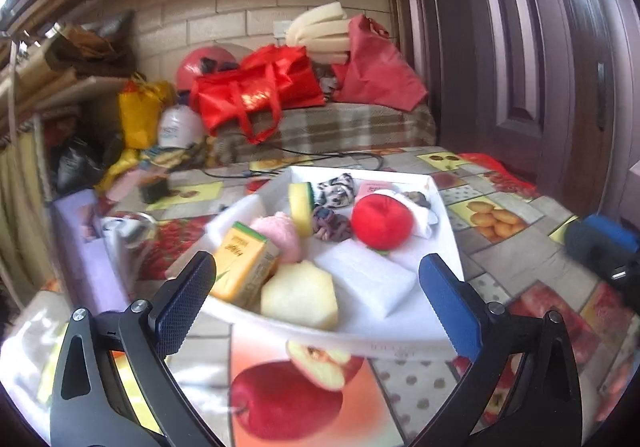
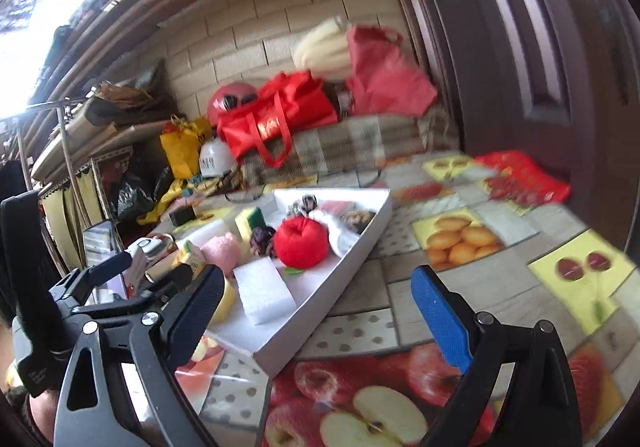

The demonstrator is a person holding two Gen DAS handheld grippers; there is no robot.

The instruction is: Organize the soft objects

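A white tray point(image 1: 448, 231) on the fruit-print tablecloth holds soft things: a red plush apple point(image 1: 382, 221), a white foam block point(image 1: 368, 279), a pale yellow sponge point(image 1: 300, 295), a pink fluffy ball point(image 1: 280, 235), a yellow-green scouring sponge point(image 1: 301, 207), scrunchies point(image 1: 332, 223) and a yellow juice carton point(image 1: 244, 267). My left gripper point(image 1: 316, 303) is open and empty at the tray's near edge. My right gripper point(image 2: 316, 311) is open and empty, over the tray's right rim point(image 2: 360, 251). The red apple point(image 2: 306, 243) and foam block point(image 2: 264, 289) also show in the right wrist view.
A bench with red bags point(image 1: 256, 91) stands behind the table, and a dark door point(image 1: 540, 47) is at the right. A metal can point(image 1: 128, 231) and a lilac box point(image 1: 88, 247) lie left of the tray. The left gripper's body point(image 2: 100, 287) shows at left.
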